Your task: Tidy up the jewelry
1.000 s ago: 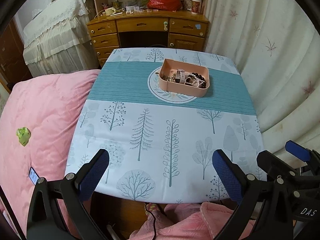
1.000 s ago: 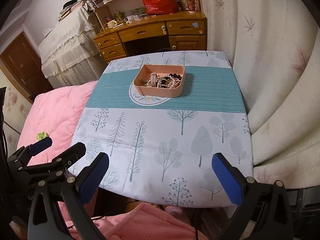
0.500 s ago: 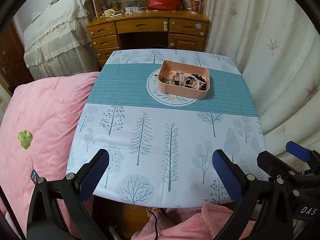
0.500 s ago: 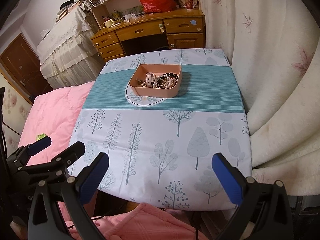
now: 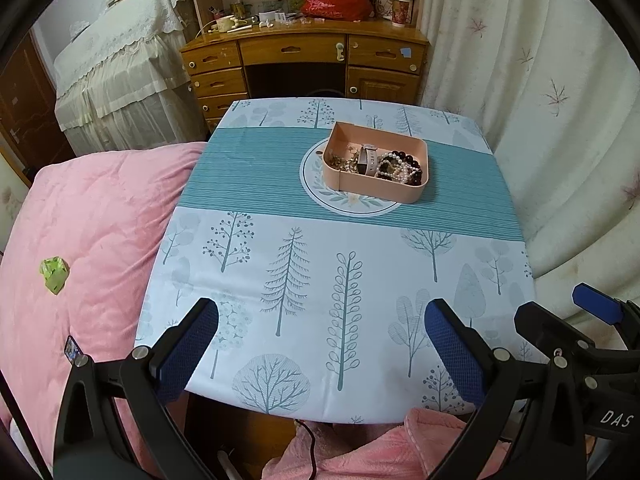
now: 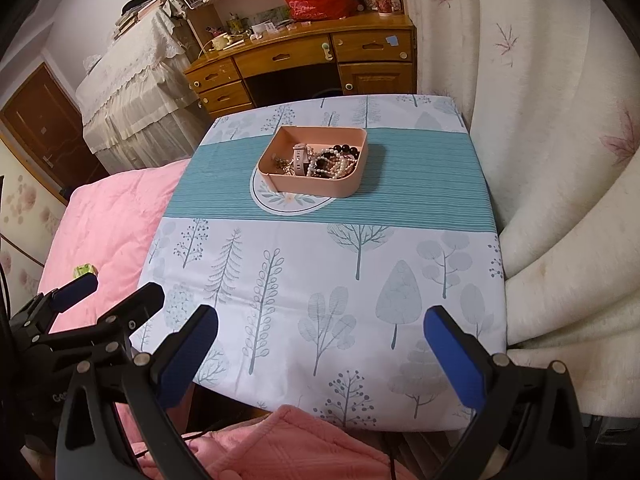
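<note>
A pink tray (image 5: 394, 192) stands on the teal band of the table, on a round printed medallion; it also shows in the right wrist view (image 6: 320, 190). Inside lie a pale watch (image 5: 367, 160), pearl and dark bead bracelets (image 5: 400, 168) and a tangle of gold chain (image 5: 344, 162). My left gripper (image 5: 322, 344) is open and empty over the table's near edge. My right gripper (image 6: 320, 340) is open and empty beside it, also at the near edge. Each gripper shows at the side of the other's view.
The small table has a tree-print cloth (image 5: 320, 280). A pink quilted bed (image 5: 88, 232) lies to the left with a green scrap (image 5: 54, 272) on it. A cream curtain (image 5: 560, 140) hangs on the right. A wooden desk (image 5: 304, 64) stands behind.
Both grippers have drawn back and risen slightly; the table and tray look a little farther away. Both stay open and empty.
</note>
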`<state>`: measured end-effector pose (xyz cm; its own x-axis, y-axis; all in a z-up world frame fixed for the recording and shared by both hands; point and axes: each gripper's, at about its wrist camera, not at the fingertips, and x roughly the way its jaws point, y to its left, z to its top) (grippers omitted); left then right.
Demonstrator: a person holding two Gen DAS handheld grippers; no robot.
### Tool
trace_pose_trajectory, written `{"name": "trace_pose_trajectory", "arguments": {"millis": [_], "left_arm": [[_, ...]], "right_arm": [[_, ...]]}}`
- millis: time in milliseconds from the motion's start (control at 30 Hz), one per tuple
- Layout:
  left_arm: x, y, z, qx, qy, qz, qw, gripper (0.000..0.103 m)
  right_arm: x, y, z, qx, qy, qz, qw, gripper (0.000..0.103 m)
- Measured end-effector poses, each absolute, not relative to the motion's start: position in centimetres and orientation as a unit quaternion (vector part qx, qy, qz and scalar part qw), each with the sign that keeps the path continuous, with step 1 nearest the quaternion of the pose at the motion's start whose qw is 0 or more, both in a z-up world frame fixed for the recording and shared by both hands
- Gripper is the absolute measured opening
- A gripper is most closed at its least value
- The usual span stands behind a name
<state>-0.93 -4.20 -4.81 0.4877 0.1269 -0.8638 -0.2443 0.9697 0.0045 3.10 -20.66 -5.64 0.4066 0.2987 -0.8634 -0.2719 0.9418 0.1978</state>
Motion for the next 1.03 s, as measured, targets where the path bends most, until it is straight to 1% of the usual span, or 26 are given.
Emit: {"name": "trace_pose_trajectory", "arguments": {"millis": [433, 1033], "left_arm": [[-0.6, -5.0, -4.9, -0.065, 0.493, 0.116, 0.860, 0.102], [1.7, -5.8, -3.8, -0.036, 0.484, 0.120, 0.866, 0.102]], "right_arm": [[3.8, -21.4, -6.2, 0.009, 0.522, 0.171, 0.835, 0.103], [5.8, -22.9, -5.8, 0.030, 0.513, 0.157, 0.843, 0.103]]}}
